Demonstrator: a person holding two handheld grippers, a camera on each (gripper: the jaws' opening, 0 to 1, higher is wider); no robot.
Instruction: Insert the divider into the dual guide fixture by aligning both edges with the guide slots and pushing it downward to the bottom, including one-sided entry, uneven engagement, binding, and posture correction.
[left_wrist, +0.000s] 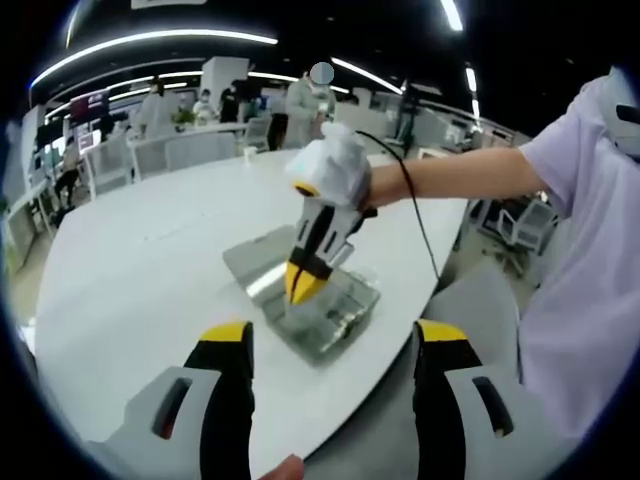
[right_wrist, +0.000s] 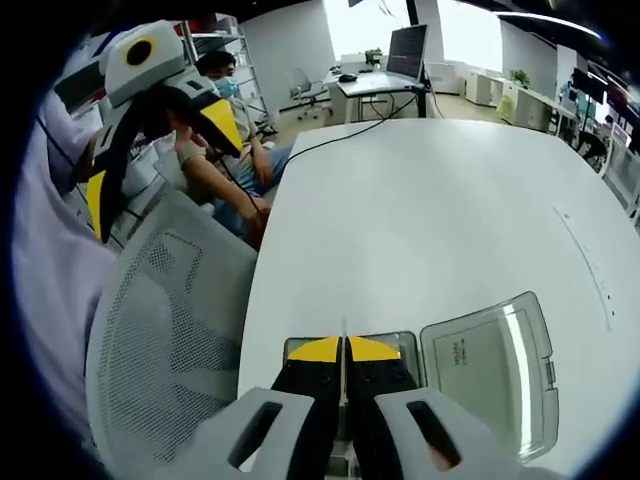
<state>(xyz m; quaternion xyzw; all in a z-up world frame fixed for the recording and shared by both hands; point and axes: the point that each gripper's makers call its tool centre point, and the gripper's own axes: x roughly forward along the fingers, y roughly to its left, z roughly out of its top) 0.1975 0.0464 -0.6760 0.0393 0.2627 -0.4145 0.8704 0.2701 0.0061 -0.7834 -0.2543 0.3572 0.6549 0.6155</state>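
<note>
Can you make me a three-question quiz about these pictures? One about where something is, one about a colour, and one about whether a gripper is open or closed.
1. Where is the clear box?
A. On the white table
B. On a chair
C. On the floor

2. What colour are the tips of the right gripper?
A. Blue
B. Yellow
C. Green

3. How does the left gripper stand?
A. Shut on a cup
B. Shut on a cable
C. Open, holding nothing

Answers:
1 A: the box and its open lid rest on the tabletop.
2 B: both tips show yellow.
3 C: a wide gap lies between its jaws, with nothing in it.
</note>
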